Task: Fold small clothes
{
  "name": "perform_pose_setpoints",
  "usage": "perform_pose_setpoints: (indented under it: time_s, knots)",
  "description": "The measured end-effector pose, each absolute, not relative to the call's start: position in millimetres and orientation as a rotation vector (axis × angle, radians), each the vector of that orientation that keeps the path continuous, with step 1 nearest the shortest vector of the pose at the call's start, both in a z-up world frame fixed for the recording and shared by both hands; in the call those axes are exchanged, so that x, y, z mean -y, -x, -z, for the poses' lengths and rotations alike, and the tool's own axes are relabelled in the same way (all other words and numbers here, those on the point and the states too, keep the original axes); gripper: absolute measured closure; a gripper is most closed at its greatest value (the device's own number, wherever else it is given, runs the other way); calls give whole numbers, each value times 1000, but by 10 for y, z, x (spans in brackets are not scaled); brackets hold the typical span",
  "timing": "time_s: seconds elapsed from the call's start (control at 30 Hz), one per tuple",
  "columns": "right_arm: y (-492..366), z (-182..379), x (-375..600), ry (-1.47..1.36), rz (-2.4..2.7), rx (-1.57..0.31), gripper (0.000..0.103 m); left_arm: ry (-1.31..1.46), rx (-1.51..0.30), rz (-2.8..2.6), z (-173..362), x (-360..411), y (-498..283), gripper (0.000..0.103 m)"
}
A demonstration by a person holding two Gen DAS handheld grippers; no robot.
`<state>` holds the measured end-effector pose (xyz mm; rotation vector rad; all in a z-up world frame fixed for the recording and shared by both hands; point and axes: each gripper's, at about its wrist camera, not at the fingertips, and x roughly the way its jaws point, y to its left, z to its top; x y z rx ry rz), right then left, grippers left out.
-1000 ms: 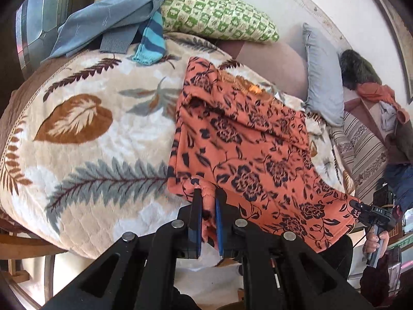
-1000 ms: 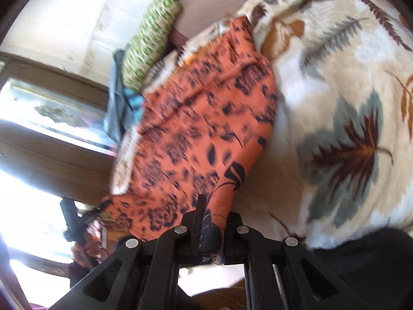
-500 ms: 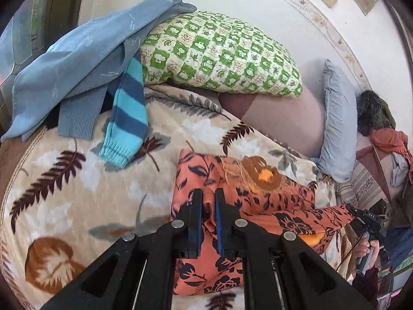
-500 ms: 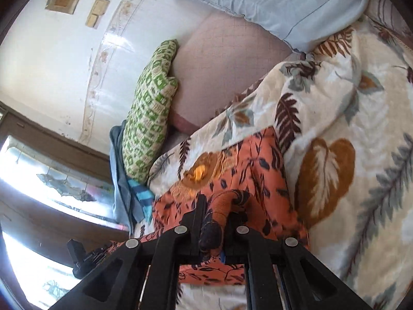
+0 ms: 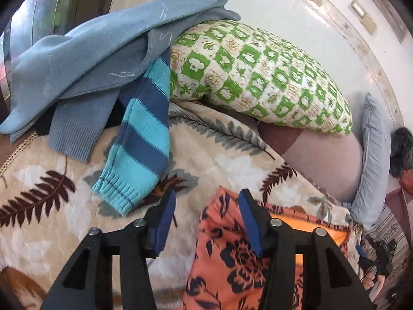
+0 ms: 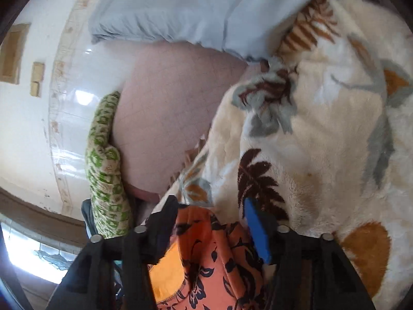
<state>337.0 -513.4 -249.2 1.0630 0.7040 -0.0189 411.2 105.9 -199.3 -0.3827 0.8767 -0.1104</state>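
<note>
Since the earlier frames both grippers have carried the near edge of the orange floral garment (image 5: 227,263) up the bed and over its far part, and their jaws, then clamped on cloth, are now parting.

Left gripper (image 5: 206,222): jaws opening, about half spread. The garment's folded edge lies in the gap toward the right-hand finger and may brush it; the blue pads (image 5: 162,222) are not pressing on it. Nothing is held.

Right gripper (image 6: 211,230): jaws opening, likewise about half spread. A ridge of the same garment (image 6: 214,253) stands between the fingers, loose, with its plain orange inner side showing at lower left of that view. No grip is evident.

Step in hand, by judgement: release at the end of a fold, the garment doubled over and lying on the leaf-patterned blanket (image 5: 219,160) at lower centre of both views.

Next move, by judgement: draw both grippers back clear of the cloth without dragging the fresh fold open, then take new hold for a further fold or smooth the layers. The ridge between the right fingers is the likely snag.

Surroundings, left view: a striped blue knit sleeve (image 5: 139,144) lies just left of the left gripper, apart from the orange garment; a light blue sweater (image 5: 85,56) sits at upper left, partly over a green checked pillow (image 5: 258,77). A pale blue pillow (image 6: 196,7) fills the top of the right view.
</note>
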Motion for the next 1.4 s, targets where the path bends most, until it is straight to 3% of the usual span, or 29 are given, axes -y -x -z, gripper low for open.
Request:
perform_pose_setpoints:
  time_s: [0.17, 0.33, 0.5, 0.7, 0.8, 0.93, 1.03, 1.17, 1.4]
  knots:
    - [-3497, 2212, 3917, -721, -255, -975, 46, 208, -873, 107, 2098, -450, -3354, 39]
    - [-3725, 2557, 2500, -519, -447, -1204, 65, 83, -926, -45, 2457, -332, -3306, 39]
    - [-4438, 2639, 1937, -478, -373, -1143, 65, 117, -952, -56, 2679, -555, -3511, 39]
    - [-5104, 2281, 2387, -681, -187, -969, 65, 196, -869, -92, 2430, -838, -3568, 39]
    - [-4684, 1996, 2637, -641, -228, -956, 63, 273, -891, -82, 2391, -998, -3583, 36]
    - [-3622, 1855, 3290, -531, -107, -941, 45, 345, -979, -12, 2470, -1022, -3496, 24]
    - [-2846, 1975, 3877, -532, -7, -995, 45, 330, -1013, 24, 2493, -949, -3345, 19]
    - [-2062, 2352, 4446, -757, 57, -1013, 44, 378, -1057, 61, 2580, -928, -3154, 19]
    - [-1594, 3004, 4417, -1074, 4, -970, 43, 354, -1103, 115, 2596, -786, -3049, 19]
